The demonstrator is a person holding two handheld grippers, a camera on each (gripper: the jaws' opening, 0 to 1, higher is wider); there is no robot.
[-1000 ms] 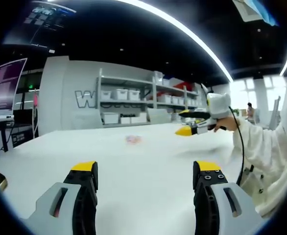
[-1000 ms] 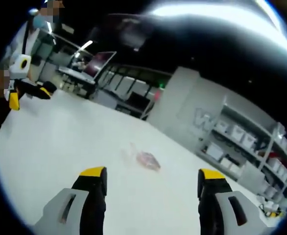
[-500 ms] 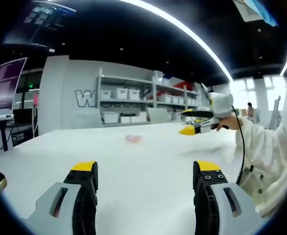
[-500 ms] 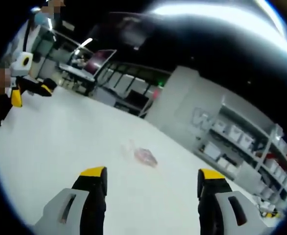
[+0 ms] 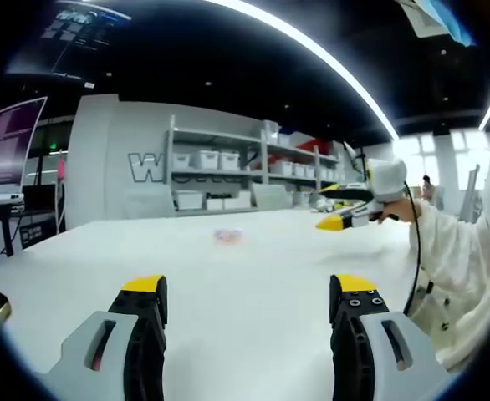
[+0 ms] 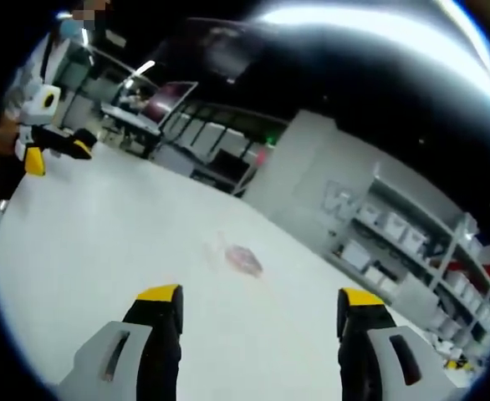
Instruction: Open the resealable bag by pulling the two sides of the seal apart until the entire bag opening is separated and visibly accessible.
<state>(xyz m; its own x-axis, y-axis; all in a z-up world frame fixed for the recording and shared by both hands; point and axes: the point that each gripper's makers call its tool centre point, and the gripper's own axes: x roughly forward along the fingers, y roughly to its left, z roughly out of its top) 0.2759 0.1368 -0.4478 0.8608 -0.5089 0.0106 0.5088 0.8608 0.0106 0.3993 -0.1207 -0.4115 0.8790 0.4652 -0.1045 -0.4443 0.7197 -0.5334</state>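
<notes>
- Tools, both views: left tool (image 5: 247, 294) and right tool (image 6: 260, 307) each show two grey jaws with yellow tips, spread wide and holding nothing. Both hang above the table, well apart from the bag.
- White table (image 5: 253, 267): a broad, bare surface carrying the bag. It gives no edge or stop to brace the bag against, so the bag is likely to slide if pushed from one side alone.
- Room behind: shelving with white bins (image 5: 220, 180) stands beyond the far edge of the table; it plays no part in the step.
- Right tool seen from the left gripper view (image 5: 345, 210): held in a white-sleeved hand at the right, raised over the table and off to the side of the bag, jaws apart.
- Left tool seen from the right gripper view (image 6: 48, 146): held at the far left, also well apart from the bag.
- Resealable bag (image 5: 227, 236) (image 6: 242, 259): a small, pale pinkish, crumpled shape lying flat near the middle of the table, between the two tools. It is too small and blurred to tell which end carries the seal or whether the seal is closed.
- Step in hand, as judged: the approach. Good practice is to bring both tools down to the bag together, find the seal edge first, and take one lip in each tool just below the strip.
- Pull, as judged: draw the lips apart gently, then work along the seal so the whole mouth parts.
</notes>
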